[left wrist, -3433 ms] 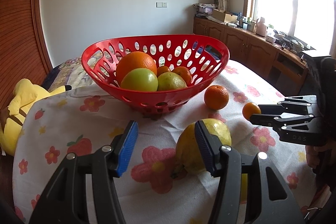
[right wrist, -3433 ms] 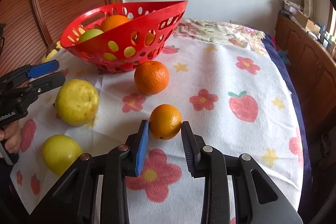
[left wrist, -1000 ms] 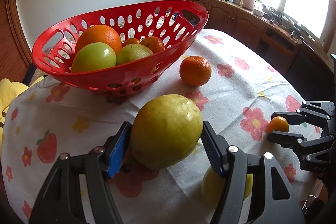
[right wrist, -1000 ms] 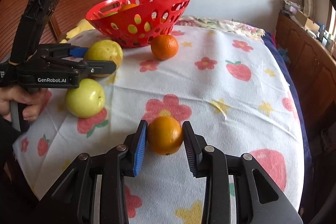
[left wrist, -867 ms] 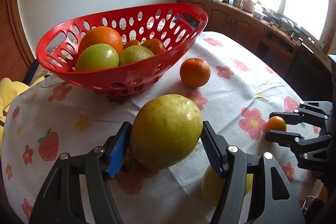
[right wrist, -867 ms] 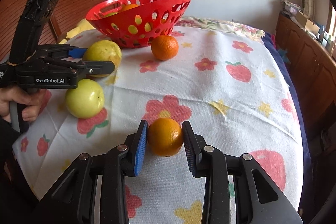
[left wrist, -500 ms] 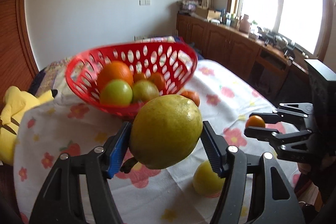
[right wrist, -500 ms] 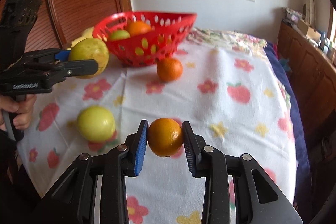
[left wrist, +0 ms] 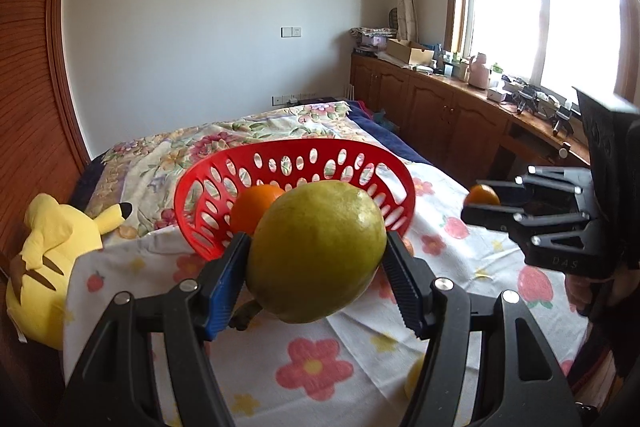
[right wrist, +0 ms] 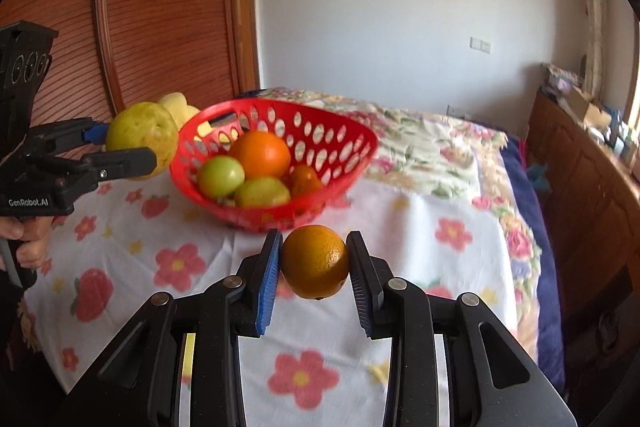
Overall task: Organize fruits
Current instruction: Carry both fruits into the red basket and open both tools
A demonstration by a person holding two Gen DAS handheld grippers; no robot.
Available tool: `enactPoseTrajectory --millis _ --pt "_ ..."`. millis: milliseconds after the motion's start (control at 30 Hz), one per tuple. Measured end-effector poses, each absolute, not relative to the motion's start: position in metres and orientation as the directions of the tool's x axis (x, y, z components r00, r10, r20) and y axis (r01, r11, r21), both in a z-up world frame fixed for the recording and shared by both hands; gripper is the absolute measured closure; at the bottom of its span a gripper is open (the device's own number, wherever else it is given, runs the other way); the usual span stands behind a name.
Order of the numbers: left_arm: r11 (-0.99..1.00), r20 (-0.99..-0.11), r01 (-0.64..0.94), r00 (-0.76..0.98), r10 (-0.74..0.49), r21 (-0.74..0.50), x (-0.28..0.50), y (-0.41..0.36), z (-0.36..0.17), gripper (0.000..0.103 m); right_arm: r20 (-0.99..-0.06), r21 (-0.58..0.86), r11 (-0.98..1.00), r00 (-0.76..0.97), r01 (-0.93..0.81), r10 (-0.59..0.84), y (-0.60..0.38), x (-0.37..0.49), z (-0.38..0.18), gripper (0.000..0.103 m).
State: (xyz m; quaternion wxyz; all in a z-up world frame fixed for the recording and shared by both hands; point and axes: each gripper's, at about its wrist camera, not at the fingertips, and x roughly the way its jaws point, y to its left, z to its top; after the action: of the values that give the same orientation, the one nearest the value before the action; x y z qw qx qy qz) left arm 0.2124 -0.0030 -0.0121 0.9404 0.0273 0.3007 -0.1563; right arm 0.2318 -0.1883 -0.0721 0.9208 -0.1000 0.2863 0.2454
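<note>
My left gripper (left wrist: 316, 261) is shut on a large yellow-green fruit (left wrist: 316, 253) and holds it in the air in front of the red basket (left wrist: 208, 223). It also shows in the right wrist view (right wrist: 132, 147), just left of the basket (right wrist: 340, 151). My right gripper (right wrist: 314, 263) is shut on a small orange (right wrist: 314, 261), held above the cloth in front of the basket; the orange (left wrist: 482, 195) shows in the left wrist view too. The basket holds a large orange (right wrist: 260, 153), green fruits (right wrist: 220, 175) and smaller ones.
A flowered white cloth (right wrist: 420, 227) covers the table. A yellow plush toy (left wrist: 48, 251) lies at the left edge. A yellow fruit (left wrist: 414, 373) lies on the cloth, partly hidden behind my left finger. Wooden cabinets (left wrist: 448, 111) run along the right wall.
Both grippers have lifted their fruits off the cloth and risen. The right gripper has moved closer to the basket; the left now holds its fruit level with the basket's rim.
</note>
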Motion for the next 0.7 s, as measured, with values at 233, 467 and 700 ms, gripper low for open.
enactPoseTrajectory --millis 233,467,700 --pt "0.956 -0.583 0.292 0.77 -0.258 -0.037 0.238 0.006 -0.007 0.038 -0.567 -0.087 0.827 0.711 -0.555 0.417 -0.159 0.271 -0.046 0.071" --pt "0.965 -0.604 0.258 0.762 -0.233 -0.046 0.275 0.019 -0.014 0.038 -0.592 -0.054 0.807 0.67 -0.588 0.449 -0.139 0.331 -0.041 0.071" --pt "0.966 -0.631 0.251 0.74 -0.234 -0.064 0.304 0.024 -0.028 0.038 -0.66 -0.066 0.806 0.632 -0.588 0.406 -0.125 0.371 -0.068 0.071"
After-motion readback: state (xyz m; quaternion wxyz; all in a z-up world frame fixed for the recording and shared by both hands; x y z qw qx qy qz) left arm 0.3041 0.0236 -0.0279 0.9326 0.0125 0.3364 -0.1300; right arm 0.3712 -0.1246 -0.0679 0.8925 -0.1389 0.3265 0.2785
